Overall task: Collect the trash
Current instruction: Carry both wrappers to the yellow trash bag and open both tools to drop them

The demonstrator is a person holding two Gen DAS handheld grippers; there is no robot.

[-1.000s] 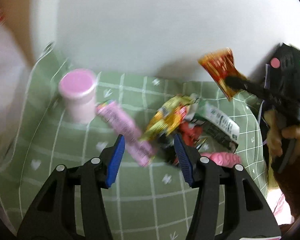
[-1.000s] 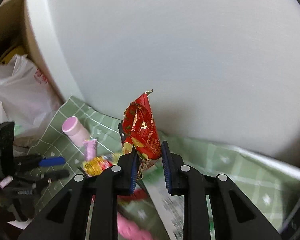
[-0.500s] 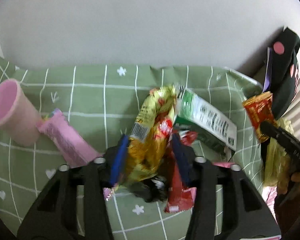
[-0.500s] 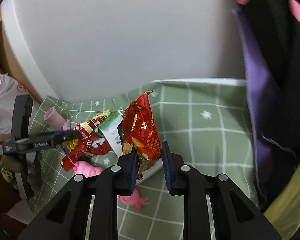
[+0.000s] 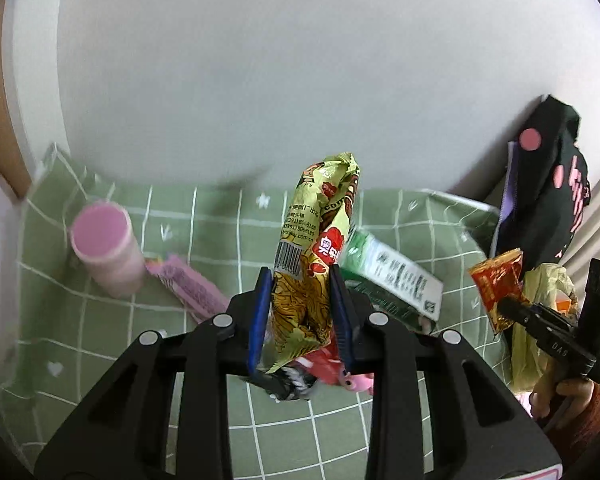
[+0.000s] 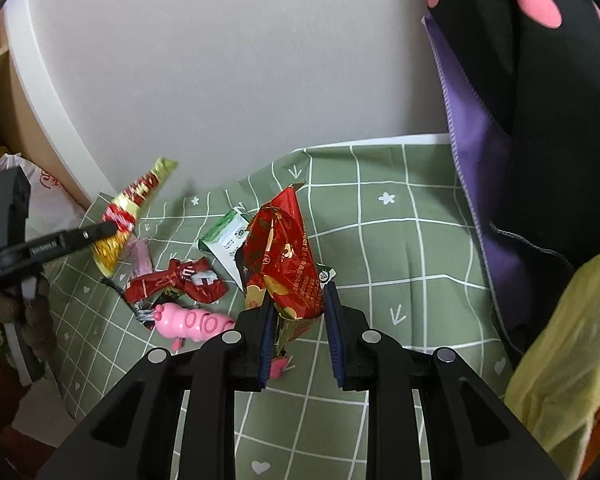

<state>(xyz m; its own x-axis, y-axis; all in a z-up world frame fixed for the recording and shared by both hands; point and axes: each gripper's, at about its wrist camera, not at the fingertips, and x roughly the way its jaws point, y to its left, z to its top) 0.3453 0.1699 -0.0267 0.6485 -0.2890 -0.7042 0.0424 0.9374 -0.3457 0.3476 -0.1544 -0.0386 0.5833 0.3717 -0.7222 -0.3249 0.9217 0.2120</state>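
Observation:
My left gripper (image 5: pixel 299 280) holds a yellow-green snack wrapper (image 5: pixel 316 240) upright above the green checked cloth (image 5: pixel 204 376). Its jaws are closing, with the blue pads pressing on the wrapper's sides. From the right wrist view the same wrapper (image 6: pixel 132 208) hangs clear of the cloth in the left gripper (image 6: pixel 112 228). My right gripper (image 6: pixel 299 296) is shut on a red foil wrapper (image 6: pixel 284 256), held above the cloth beside a yellow plastic bag (image 6: pixel 572 340). On the cloth lie a green-and-white carton (image 5: pixel 392 280), a crumpled red wrapper (image 6: pixel 172 280) and a pink wrapper (image 5: pixel 188 284).
A pink cup (image 5: pixel 104 248) stands at the cloth's left. A pink toy worm (image 6: pixel 192 322) lies near the red wrapper. A black bag with pink dots (image 6: pixel 520 60) rises at the right. A white wall (image 5: pixel 300 80) is behind; a white plastic bag (image 6: pixel 48 196) sits far left.
My left gripper closed around the yellow-green wrapper and raised it off the cloth. My right gripper carried the red wrapper to the right, close to the yellow bag.

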